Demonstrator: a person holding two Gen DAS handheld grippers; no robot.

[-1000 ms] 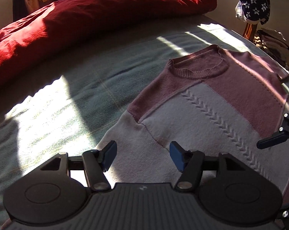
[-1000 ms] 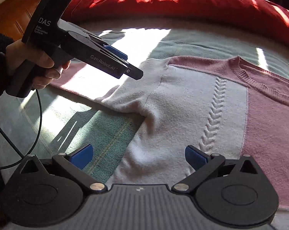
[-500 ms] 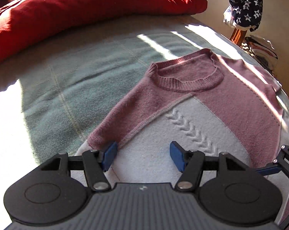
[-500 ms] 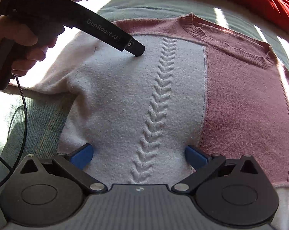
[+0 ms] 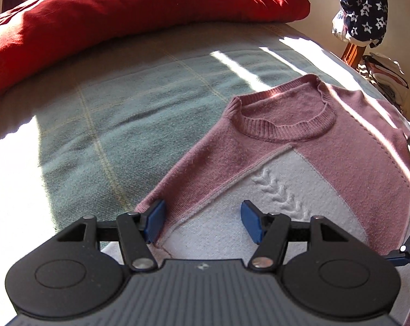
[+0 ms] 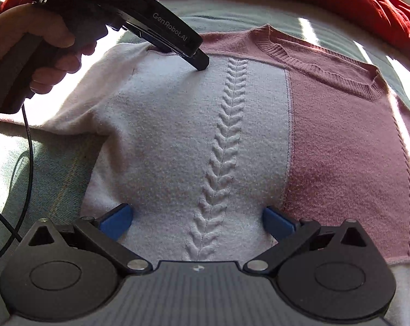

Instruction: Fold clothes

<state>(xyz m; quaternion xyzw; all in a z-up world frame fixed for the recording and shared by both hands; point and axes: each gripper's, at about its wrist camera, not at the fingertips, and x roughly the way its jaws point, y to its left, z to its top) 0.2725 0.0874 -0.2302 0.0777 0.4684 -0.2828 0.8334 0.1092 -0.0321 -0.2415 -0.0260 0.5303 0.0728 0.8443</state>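
We see hard sunlight in bands across the green checked bedspread [image 5: 101,125], blown out to white left of the pink-and-white knitted sweater [image 5: 308,163]. Deep shadows lie between. Fisheye bending curves every edge; focus stays sharp.

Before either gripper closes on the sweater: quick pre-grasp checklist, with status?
1. Sweater flat, front up on the bed: ok.
2. Left gripper open, sleeve seam between the pads: ok.
3. Right gripper open over the white panel: ok.
4. Either gripper pinching fabric yet: cannot tell; the tips sit at the knit, nothing visibly clamped.
5. Left sleeve smooth: not ok, bunched at the armpit.
6. Red duvet off the sweater: ok.
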